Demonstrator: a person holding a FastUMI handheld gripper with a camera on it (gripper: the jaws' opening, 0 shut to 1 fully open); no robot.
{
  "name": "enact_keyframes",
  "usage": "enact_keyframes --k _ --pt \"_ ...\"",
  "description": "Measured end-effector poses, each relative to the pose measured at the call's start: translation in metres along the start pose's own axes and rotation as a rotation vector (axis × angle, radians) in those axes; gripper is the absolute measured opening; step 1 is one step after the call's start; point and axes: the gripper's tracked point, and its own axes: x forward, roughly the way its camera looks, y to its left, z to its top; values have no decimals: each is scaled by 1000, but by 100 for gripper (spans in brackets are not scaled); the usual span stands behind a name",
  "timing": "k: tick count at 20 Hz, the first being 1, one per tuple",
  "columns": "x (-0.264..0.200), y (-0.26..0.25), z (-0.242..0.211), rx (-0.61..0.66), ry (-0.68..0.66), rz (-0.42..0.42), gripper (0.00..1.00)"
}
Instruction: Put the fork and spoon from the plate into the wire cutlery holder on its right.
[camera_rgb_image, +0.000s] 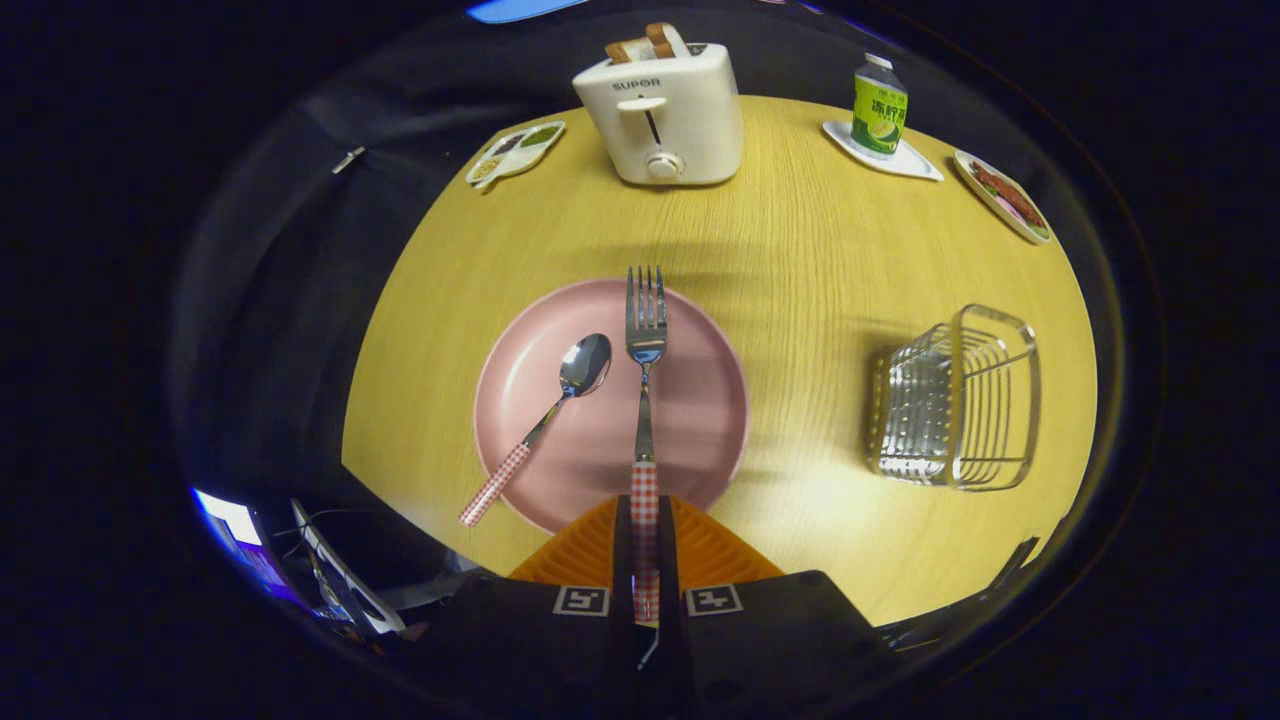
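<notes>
The fork (645, 400) is gripped by its checked handle between the jaws of the gripper (645, 545), which are closed narrowly on it with both orange fingers (585, 555) pressed against the handle. The fork's long axis is seen to run straight ahead from the jaws, over the plate (700, 420), with the tines reaching the plate's far rim. Whether the fork is lifted off the plate cannot be told.

The spoon (555, 410) is left lying on the plate, just left of the fork, its handle slanted back past the plate's near-left rim.

The holder (955, 400) is set on the worktop (800, 260) well to the right of the plate, its open top turned toward the plate's side. It is judged that the fork must be carried rightward from the plate and turned upright before it can be dropped in. Beyond the plate a toaster (665, 110) is placed.
</notes>
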Motion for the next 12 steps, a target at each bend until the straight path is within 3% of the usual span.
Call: enact_keyframes --k 3,8,12 --pt "-50 -41 7 -123 8 -47 13" --pt "-114 -124 2 -190 103 -176 13" --pt "-128 -162 -26 -251 320 -203 13"
